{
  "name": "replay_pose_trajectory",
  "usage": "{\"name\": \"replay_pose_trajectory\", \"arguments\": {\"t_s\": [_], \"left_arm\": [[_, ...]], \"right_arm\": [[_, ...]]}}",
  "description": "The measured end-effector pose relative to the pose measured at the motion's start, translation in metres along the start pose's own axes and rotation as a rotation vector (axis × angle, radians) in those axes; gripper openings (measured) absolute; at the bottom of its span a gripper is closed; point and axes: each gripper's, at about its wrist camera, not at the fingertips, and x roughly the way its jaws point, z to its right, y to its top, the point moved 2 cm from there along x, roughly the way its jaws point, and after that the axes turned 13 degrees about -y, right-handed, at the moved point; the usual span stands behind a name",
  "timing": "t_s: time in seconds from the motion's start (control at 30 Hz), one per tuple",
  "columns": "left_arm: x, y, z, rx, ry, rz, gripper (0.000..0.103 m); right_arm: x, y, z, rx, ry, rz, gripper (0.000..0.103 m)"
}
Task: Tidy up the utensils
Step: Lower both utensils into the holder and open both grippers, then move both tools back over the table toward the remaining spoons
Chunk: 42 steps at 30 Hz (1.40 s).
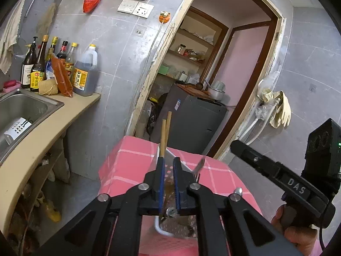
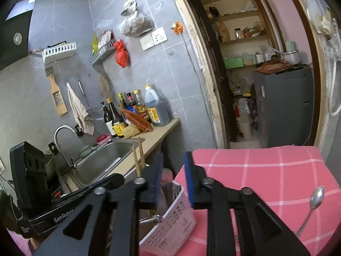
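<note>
Left gripper (image 1: 168,162) slightly parted beside 2 chopsticks (image 1: 165,134); right gripper (image 2: 173,162) open above caddy (image 2: 170,228).

Left gripper (image 1: 168,164) points forward, tilted a bit down; blue-padded fingers (image 1: 161,179) slightly apart, narrow gap. Right gripper (image 2: 173,177) same tilt, fingers (image 2: 189,177) wider apart, pads pressing nothing. A hand (image 1: 298,232) holds the right gripper's handle, low right in the left view.

"DAS" – right gripper (image 1: 199,166); "GenRobot" – left gripper (image 2: 141,166)
</note>
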Motion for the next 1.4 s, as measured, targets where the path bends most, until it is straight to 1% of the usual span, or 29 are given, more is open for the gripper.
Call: {"name": "replay_pose_trajectory", "arguments": {"t_s": [0.03,0.1,0.17,0.2,0.23,0.27,0.3,0.33,0.37,0.4,0.43,0.47,0.5,0.57,0.6,0.67,0.73,0.83,0.97,1.07,1.2,1.4], "left_arm": [[-0.002,0.001,0.003,0.002,0.001,0.003,0.016],[-0.007,0.004,0.008,0.011,0.009,0.014,0.033],[-0.012,0.007,0.015,0.021,0.011,0.031,0.043],[-0.014,0.009,0.018,0.028,0.016,0.036,0.048],[-0.016,0.011,0.023,0.04,0.023,0.04,0.051],[-0.018,0.013,0.028,0.056,0.032,0.043,0.058],[-0.019,0.015,0.032,0.07,0.042,0.047,0.065],[-0.021,0.016,0.038,0.085,0.051,0.052,0.068],[-0.023,0.017,0.045,0.105,0.057,0.06,0.075],[-0.024,0.017,0.05,0.116,0.061,0.065,0.083],[-0.026,0.018,0.055,0.13,0.07,0.071,0.087],[-0.028,0.017,0.062,0.145,0.076,0.081,0.094],[-0.029,0.016,0.067,0.155,0.08,0.089,0.099],[-0.031,0.014,0.077,0.171,0.084,0.104,0.102],[-0.031,0.012,0.082,0.176,0.086,0.108,0.102],[-0.03,0.007,0.092,0.193,0.094,0.112,0.102],[-0.03,0.001,0.102,0.221,0.106,0.133,0.102],[-0.029,-0.01,0.119,0.269,0.12,0.16,0.102],[-0.024,-0.027,0.138,0.291,0.111,0.157,0.102],[-0.016,-0.042,0.146,0.287,0.104,0.12,0.102],[0.001,-0.066,0.15,0.263,0.111,0.04,0.102],[0.031,-0.096,0.144,0.181,0.106,-0.079,0.102]], "right_arm": [[-0.005,0.002,0.003,0.001,-0.01,0.012,0.03],[-0.017,0.008,0.009,0.004,-0.036,0.036,0.037],[-0.031,0.012,0.018,0.011,-0.069,0.066,0.047],[-0.037,0.015,0.022,0.014,-0.084,0.077,0.05],[-0.044,0.016,0.027,0.017,-0.102,0.091,0.055],[-0.05,0.018,0.031,0.02,-0.118,0.102,0.061],[-0.057,0.019,0.036,0.023,-0.14,0.115,0.064],[-0.064,0.021,0.041,0.024,-0.161,0.128,0.073],[-0.072,0.02,0.048,0.025,-0.188,0.142,0.083],[-0.077,0.021,0.052,0.025,-0.202,0.149,0.087],[-0.083,0.021,0.057,0.026,-0.219,0.157,0.092],[-0.09,0.02,0.064,0.027,-0.247,0.163,0.094],[-0.095,0.019,0.07,0.025,-0.273,0.166,0.095],[-0.106,0.016,0.08,0.021,-0.322,0.175,0.101],[-0.11,0.017,0.083,0.019,-0.341,0.181,0.102],[-0.121,0.014,0.091,0.007,-0.381,0.193,0.102],[-0.13,0.01,0.1,-0.012,-0.419,0.188,0.102],[-0.142,0.006,0.113,-0.013,-0.447,0.185,0.102],[-0.149,-0.005,0.131,-0.013,-0.474,0.162,0.102],[-0.148,-0.016,0.15,-0.002,-0.487,0.129,0.102],[-0.138,-0.034,0.175,0.014,-0.491,0.076,0.102],[-0.111,-0.061,0.21,0.044,-0.446,-0.019,0.102]]}}
